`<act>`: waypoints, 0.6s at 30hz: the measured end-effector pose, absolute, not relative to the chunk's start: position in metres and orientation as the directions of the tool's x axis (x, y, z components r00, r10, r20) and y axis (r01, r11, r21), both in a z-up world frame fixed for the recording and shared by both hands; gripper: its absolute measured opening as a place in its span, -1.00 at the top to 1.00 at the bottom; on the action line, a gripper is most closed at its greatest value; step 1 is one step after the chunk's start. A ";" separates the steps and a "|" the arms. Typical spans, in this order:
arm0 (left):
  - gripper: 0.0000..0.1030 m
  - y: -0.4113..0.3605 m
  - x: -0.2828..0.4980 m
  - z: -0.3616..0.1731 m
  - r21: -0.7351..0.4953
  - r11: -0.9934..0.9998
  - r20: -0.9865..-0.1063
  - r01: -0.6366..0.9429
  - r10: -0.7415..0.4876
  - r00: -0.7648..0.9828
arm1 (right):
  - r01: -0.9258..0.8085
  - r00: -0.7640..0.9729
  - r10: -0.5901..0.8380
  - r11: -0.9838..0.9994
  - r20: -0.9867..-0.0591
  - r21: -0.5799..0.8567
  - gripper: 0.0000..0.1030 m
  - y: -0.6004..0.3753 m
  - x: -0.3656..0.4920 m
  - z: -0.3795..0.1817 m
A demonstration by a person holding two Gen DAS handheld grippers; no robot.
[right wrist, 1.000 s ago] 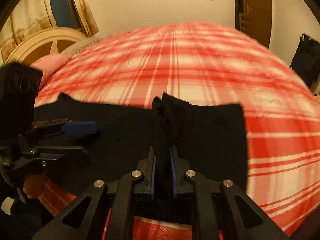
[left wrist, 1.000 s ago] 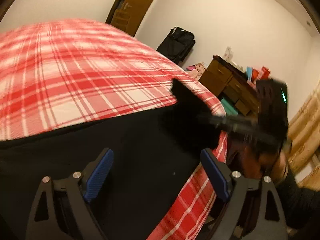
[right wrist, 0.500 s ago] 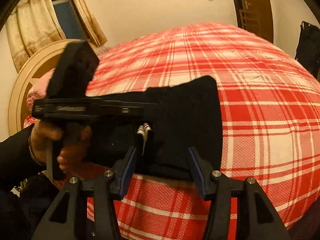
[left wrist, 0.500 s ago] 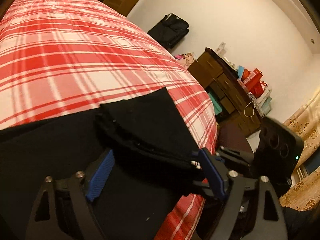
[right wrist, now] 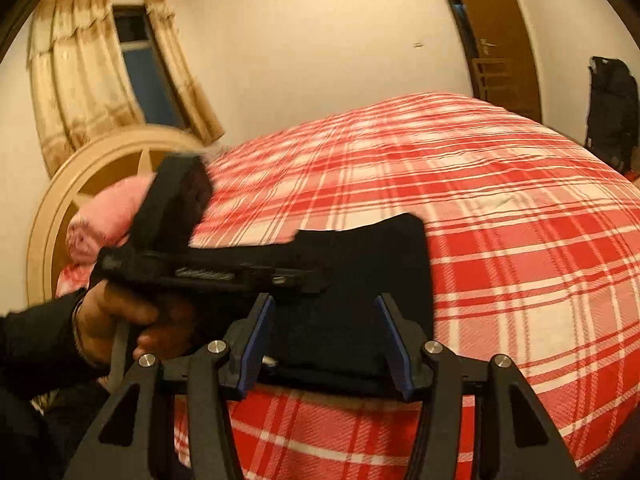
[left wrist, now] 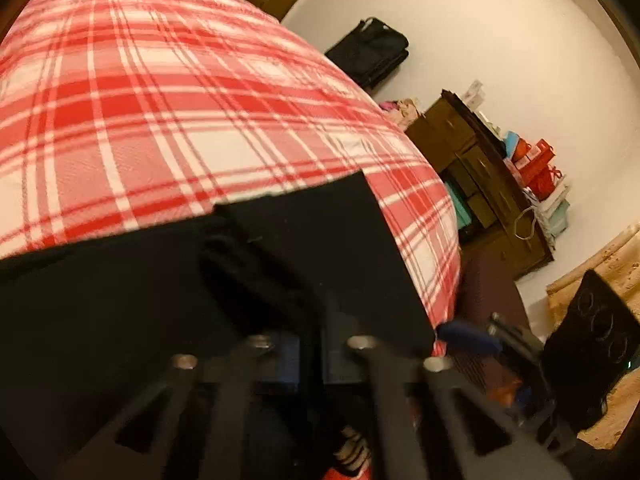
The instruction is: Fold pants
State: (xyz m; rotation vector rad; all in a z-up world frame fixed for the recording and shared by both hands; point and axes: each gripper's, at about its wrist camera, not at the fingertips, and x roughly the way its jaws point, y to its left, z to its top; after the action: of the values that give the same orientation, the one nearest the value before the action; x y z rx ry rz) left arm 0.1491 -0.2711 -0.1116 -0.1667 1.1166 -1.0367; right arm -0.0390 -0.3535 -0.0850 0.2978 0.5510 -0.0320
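The black pants point(left wrist: 304, 248) lie on the red plaid bed point(left wrist: 160, 112), with one end folded over near the bed's near edge. My left gripper point(left wrist: 310, 344) is shut on a bunched fold of the pants at that edge. In the right wrist view the pants point(right wrist: 372, 264) show as a folded black slab. My right gripper point(right wrist: 326, 332) is open and empty, its blue pads on either side of the pants' near edge. The left gripper's body point(right wrist: 208, 272) reaches in from the left, held by a hand.
A wooden dresser point(left wrist: 480, 168) with red bags stands beyond the bed's right side. A black suitcase point(left wrist: 372, 56) leans on the far wall. A round headboard point(right wrist: 92, 184) and pink pillow point(right wrist: 108, 216) are at the left; the bed edge is just below my grippers.
My right gripper let go of the pants and opened. My left gripper moved in over the folded end and closed on the cloth.
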 end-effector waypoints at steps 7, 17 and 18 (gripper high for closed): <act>0.88 -0.243 0.139 -0.084 -0.526 0.551 -0.635 0.648 -0.761 0.133 | 0.121 0.843 0.048 0.954 -0.536 0.275 -0.12 -0.358 -0.037 -0.088; 0.88 -0.170 0.147 -0.064 -0.480 0.633 -0.667 0.607 -0.713 0.216 | 0.065 0.810 0.063 0.978 -0.583 0.196 -0.12 -0.339 -0.031 -0.098; 0.88 -0.159 0.148 -0.064 -0.473 0.649 -0.676 0.596 -0.701 0.228 | 0.063 0.808 0.063 0.979 -0.586 0.191 -0.12 -0.338 -0.030 -0.098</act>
State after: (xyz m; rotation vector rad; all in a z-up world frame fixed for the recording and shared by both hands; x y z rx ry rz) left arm 0.1475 -0.1595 -0.0637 -0.1229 0.9992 -0.8958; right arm -0.0305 -0.3383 -0.0985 0.2063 0.6311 -0.0001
